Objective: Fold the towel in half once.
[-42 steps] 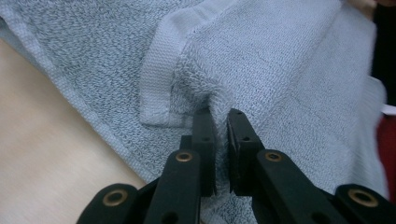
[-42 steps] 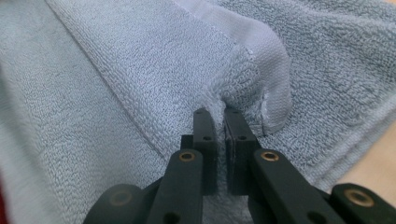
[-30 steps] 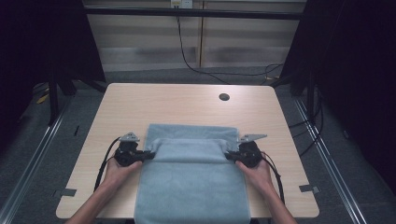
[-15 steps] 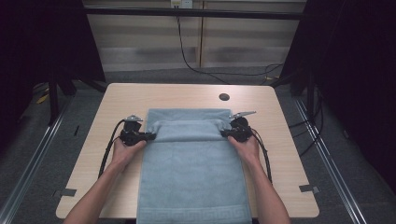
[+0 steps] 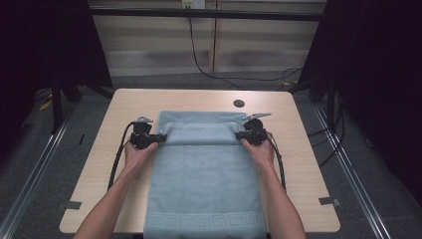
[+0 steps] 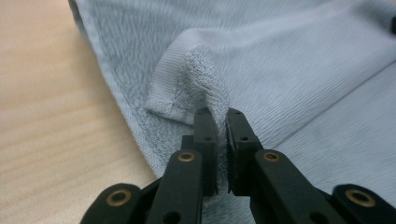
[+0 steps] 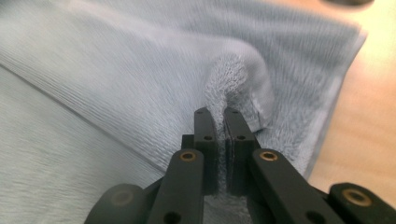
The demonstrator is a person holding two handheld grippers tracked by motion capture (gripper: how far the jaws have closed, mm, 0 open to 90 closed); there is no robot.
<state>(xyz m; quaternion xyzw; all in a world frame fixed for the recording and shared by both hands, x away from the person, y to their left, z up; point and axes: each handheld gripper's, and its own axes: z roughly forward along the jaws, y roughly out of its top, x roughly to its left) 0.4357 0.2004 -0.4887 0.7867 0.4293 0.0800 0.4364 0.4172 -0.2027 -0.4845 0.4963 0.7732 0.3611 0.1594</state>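
Note:
A light blue towel (image 5: 204,174) lies lengthwise on the wooden table (image 5: 99,169), its near patterned end hanging over the front edge. A fold of the towel is drawn up across its far part. My left gripper (image 5: 158,137) is shut on the fold's left corner (image 6: 187,88). My right gripper (image 5: 240,134) is shut on the fold's right corner (image 7: 243,79). In both gripper views the black jaws pinch a ridge of terry cloth, just above the flat towel layer beneath.
A small dark round hole (image 5: 239,103) sits in the table beyond the towel's far right corner. Bare wood lies left and right of the towel. Black cables (image 5: 119,154) trail back from both grippers along the person's forearms.
Both grippers have carried the held towel fold away from the person toward the far edge. The flat part of the towel now reaches farther across the table.

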